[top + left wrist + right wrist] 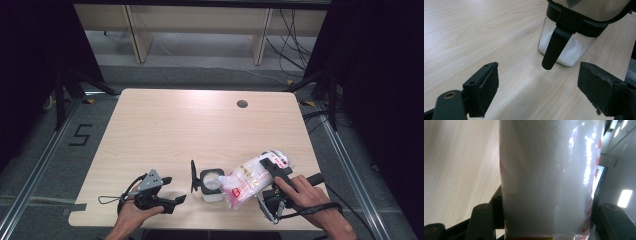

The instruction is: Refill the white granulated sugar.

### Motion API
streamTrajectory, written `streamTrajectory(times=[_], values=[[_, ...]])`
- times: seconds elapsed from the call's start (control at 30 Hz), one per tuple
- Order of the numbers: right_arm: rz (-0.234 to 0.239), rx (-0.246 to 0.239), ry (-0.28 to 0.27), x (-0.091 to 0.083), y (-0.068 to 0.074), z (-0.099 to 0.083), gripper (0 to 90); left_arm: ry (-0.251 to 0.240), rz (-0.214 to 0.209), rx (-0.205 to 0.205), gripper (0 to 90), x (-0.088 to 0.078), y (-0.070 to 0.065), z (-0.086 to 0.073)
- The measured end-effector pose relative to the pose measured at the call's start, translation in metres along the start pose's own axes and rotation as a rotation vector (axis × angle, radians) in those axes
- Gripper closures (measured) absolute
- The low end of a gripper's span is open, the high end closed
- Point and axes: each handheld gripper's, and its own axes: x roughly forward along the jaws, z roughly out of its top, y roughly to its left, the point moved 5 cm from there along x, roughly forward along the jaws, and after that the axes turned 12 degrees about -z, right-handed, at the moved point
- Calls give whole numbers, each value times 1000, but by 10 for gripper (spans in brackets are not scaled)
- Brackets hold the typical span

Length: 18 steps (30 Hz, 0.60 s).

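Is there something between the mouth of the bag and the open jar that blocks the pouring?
Nothing visible blocks it. The bag, held by the right hand-held gripper, tilts with its mouth right at the jar opening. The jar's lid is flipped up on the far side, away from the bag.

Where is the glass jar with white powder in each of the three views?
High view: the glass jar stands low at centre, at the bag's mouth.
Left gripper view: upper right, beyond the open tongs.
Right gripper view: not in it.
Shared landmark: the wooden table.
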Motion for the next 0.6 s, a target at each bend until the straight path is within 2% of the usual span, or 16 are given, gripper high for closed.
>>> streamTrajectory(times=[0.03, 0.07, 0.1, 0.13, 0.17, 0.2, 0.3, 0.37, 0.4, 0.43, 0.47, 0.53, 0.57, 0.6], values=[[-8, -9, 3, -1, -2, -1, 421, 1, 0, 1, 167, 0, 0, 0], [-8, 3, 4, -2, -1, -2, 421, 2, 0, 1, 167, 0, 0, 0], [3, 5, 9, -3, 1, -2, 421, -4, 3, -25, 167, 1, -1, -1], [6, 26, 15, -4, 4, -3, 421, -2, 2, -18, 167, 1, -1, 0], [13, 15, 24, -6, 4, -3, 420, -3, 3, -17, 167, 1, -1, 0], [-2, -19, 3, -5, 0, -2, 420, -3, 3, -23, 167, 1, -1, -1], [-10, 4, -3, -7, 0, -2, 421, 2, 1, 2, 167, 0, 0, 0], [2, -11, 8, -8, 2, -2, 421, -4, 3, -19, 167, 1, -1, -1], [2, -21, -3, -8, 2, -1, 421, -1, 2, -21, 167, 1, -1, -1], [9, -4, 15, -9, 3, -2, 421, -4, 3, -23, 167, 1, -1, -1], [-5, -30, -15, -7, 0, -2, 421, -2, 4, -19, 167, 0, -1, -1], [-8, -2, -5, -9, 1, -1, 421, 2, 1, 2, 167, 0, 0, 0], [-9, -24, -3, -9, 0, -2, 421, 1, 1, 0, 167, 0, 0, 0], [4, -7, 2, -9, 3, -2, 422, 1, 1, 0, 167, 0, 0, 0]])
